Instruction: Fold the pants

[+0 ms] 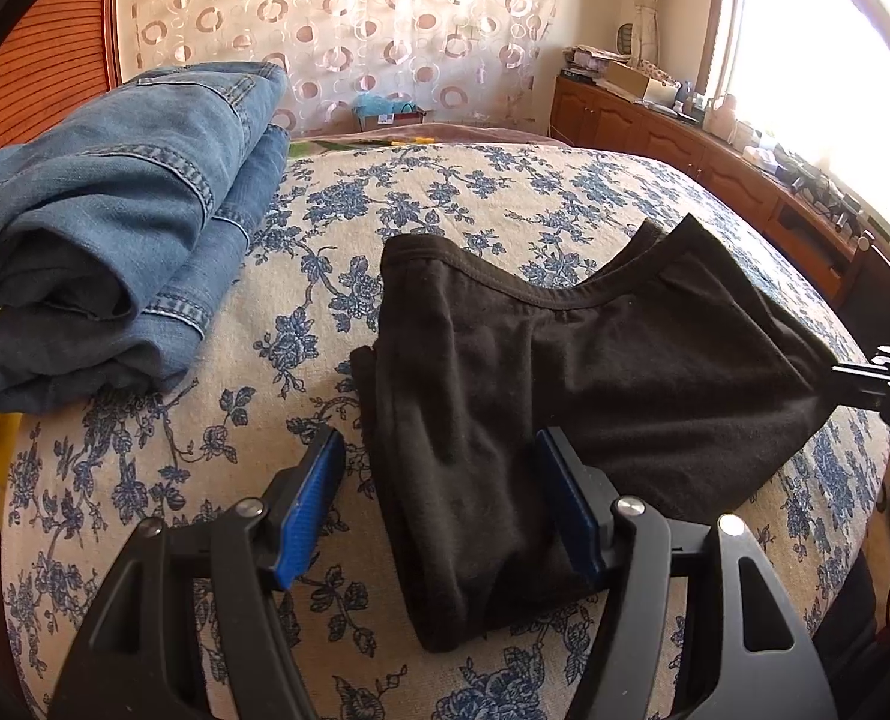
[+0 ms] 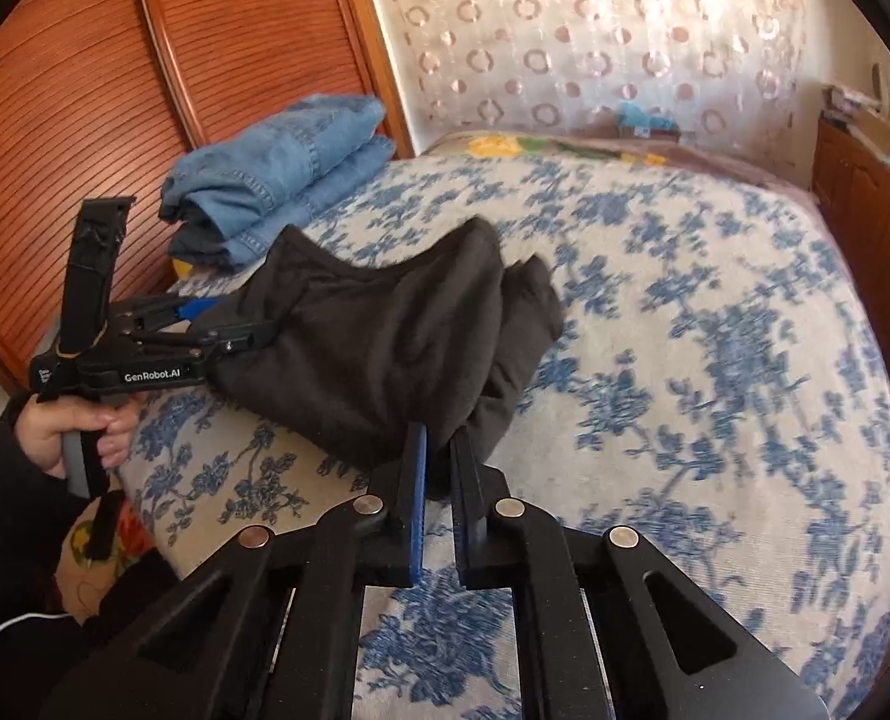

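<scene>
Black pants (image 1: 625, 360) lie folded on the flowered bedspread (image 1: 445, 198), waistband toward the far side. My left gripper (image 1: 438, 441) stands open over their near left edge, one blue pad (image 1: 312, 498) on the bedspread and the other on the cloth. In the right wrist view, my right gripper (image 2: 438, 435) is shut on the near corner of the black pants (image 2: 372, 336), the cloth bunched up to its tips. The right gripper (image 1: 865, 378) shows at the pants' right corner. The left gripper (image 2: 246, 321), held by a hand (image 2: 84, 420), sits at the pants' left side.
A folded stack of blue jeans (image 1: 132, 192) lies at the bed's far left, beside the slatted wooden wardrobe door (image 2: 84, 90). A wooden cabinet (image 1: 715, 156) with clutter runs under the bright window at right. Bedspread (image 2: 715, 330) stretches right of the pants.
</scene>
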Available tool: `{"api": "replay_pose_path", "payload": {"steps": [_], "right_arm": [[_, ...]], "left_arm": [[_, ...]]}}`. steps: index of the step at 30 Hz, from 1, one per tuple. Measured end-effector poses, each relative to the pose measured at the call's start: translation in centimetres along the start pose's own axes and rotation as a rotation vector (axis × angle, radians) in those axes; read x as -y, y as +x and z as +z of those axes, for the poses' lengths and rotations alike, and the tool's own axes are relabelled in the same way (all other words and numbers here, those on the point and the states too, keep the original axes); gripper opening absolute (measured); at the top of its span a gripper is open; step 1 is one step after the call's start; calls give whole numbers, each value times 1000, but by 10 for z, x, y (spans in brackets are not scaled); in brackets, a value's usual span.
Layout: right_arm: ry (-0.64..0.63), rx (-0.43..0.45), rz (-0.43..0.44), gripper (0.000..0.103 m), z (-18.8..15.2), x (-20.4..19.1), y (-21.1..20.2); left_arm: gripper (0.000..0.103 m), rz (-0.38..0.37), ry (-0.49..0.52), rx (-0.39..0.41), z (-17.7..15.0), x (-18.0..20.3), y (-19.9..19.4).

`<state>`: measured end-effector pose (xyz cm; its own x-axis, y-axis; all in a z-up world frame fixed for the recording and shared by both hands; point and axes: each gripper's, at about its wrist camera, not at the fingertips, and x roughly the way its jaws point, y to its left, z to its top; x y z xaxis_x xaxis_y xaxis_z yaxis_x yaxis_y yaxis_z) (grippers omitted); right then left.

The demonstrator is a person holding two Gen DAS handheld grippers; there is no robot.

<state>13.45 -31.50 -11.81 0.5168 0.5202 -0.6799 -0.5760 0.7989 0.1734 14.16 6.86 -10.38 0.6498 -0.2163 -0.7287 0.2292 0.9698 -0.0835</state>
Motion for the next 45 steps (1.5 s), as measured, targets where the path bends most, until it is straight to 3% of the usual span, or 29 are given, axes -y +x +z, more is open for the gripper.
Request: {"api": "replay_pose_path", "payload": {"steps": [8,11,23,24,26,30,36,38,42,45], "right_arm": [[-4,-13,-27,6,-4,1,0],[-8,-5,-60,21,2,2,-2],[-25,-28,-87,24,45,10,44],[-28,-31,-89,22,45,10,47],[-24,-33,-112,2,45,12,51],[19,39,-201,0,46,26,38],[48,36,-149,2,49,38,33],[37,35,-143,10,49,35,33],[22,18,-115,44,48,29,41],[2,-9,-101,51,46,26,52]], "left_arm": [[66,3,2,0,0,1,0],[65,4,2,0,1,1,0],[66,6,1,4,0,1,0],[66,6,1,4,0,1,0],[66,5,1,4,0,1,0],[65,5,0,4,0,0,0],[66,6,1,4,0,1,1],[66,5,1,3,0,1,1],[66,3,6,-9,2,1,0],[69,-1,9,-18,5,0,2]]}}
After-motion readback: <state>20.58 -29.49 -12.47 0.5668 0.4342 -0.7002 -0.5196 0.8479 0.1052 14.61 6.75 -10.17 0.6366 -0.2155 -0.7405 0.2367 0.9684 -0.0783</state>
